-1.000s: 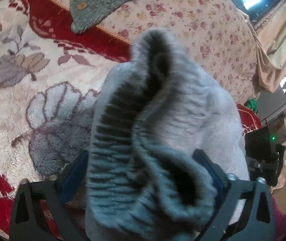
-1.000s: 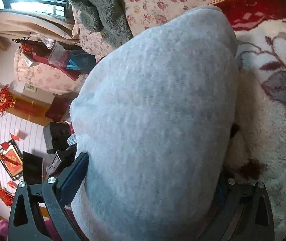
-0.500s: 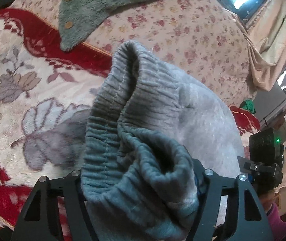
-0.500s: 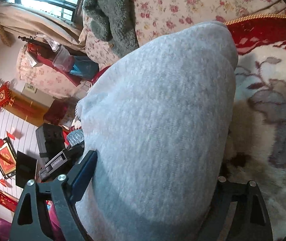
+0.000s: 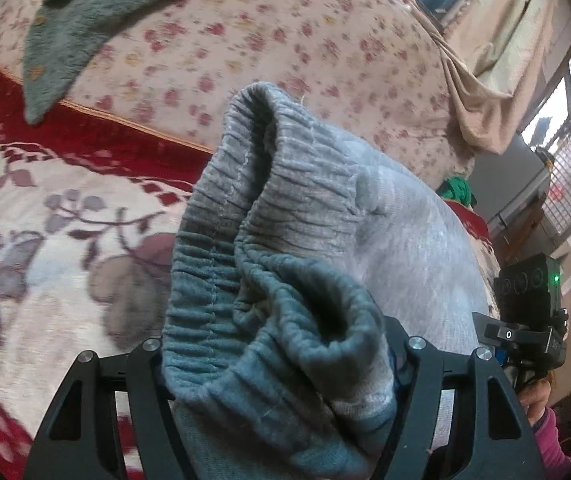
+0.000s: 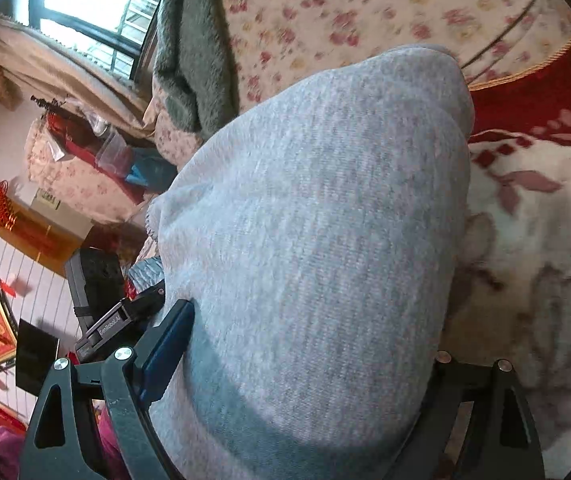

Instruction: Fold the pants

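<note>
The grey sweatpants (image 5: pixel 413 240) hang bunched between both grippers, lifted off the bed. In the left wrist view the ribbed elastic waistband (image 5: pixel 245 208) folds over itself, and my left gripper (image 5: pixel 277 344) is shut on this thick wad. Its fingertips are buried in the cloth. In the right wrist view a broad grey fold of the pants (image 6: pixel 325 200) fills the middle. My right gripper (image 6: pixel 305 348) is clamped wide around it, with the blue pad of one finger (image 6: pixel 167 348) pressing the fabric. The pants' lower part is hidden.
A cream and red flowered blanket (image 5: pixel 45 220) covers the bed below. Behind it lie a rose-print quilt (image 5: pixel 285 52) and a grey-green fleece garment (image 5: pixel 97 12). A beige curtain (image 5: pixel 497 60) and a window are at the side. A hand (image 5: pixel 537 400) holds the other gripper.
Both grippers narrowed onto the grey cloth and rose with it. The blanket dropped farther below and more of the quilt and room came into view.
</note>
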The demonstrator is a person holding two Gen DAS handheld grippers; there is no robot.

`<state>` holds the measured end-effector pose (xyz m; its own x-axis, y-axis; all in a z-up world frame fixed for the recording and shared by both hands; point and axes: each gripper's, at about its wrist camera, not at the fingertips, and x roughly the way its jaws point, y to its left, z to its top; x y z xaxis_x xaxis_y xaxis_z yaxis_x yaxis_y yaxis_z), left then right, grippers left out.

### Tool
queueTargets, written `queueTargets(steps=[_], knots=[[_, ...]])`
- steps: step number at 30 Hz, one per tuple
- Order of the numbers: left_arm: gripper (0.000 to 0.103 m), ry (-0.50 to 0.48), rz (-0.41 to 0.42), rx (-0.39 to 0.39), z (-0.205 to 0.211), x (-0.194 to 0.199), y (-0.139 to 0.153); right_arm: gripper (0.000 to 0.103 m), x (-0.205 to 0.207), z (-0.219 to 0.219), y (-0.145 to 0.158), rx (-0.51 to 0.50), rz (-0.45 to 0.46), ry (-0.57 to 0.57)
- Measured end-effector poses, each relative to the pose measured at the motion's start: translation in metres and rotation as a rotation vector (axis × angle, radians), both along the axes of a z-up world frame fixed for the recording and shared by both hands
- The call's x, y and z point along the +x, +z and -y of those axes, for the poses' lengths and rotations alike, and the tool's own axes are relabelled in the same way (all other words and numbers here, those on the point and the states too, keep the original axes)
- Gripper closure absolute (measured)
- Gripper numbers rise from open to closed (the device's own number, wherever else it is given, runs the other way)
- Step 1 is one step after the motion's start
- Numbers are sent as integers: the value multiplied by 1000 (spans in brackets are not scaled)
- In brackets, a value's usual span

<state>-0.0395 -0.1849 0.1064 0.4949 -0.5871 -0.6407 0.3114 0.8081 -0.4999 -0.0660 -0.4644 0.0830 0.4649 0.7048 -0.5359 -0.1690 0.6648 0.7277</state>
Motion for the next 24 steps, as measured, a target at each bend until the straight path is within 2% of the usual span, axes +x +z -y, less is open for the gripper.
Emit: queueTargets(steps=[7, 12, 16, 18, 21, 24], knots=[[33, -33, -20, 36, 45, 2, -15, 10, -11, 44, -16, 16, -27, -46], [33, -36, -60, 61, 61, 5, -35, 10, -14, 62, -40, 31, -69, -64], [33, -31, -48, 68, 62, 3, -41, 10, -16, 67, -59, 39, -89, -78], [27, -32, -53, 56, 61, 4, -43, 7, -17, 69, -60, 46, -102, -97], [18, -20, -66, 41, 56, 4, -49, 2, -22, 73, -59, 1, -105, -129], [12, -7, -24, 79, 52, -2, -47, 2, -28, 71, -49, -70, -88, -133]])
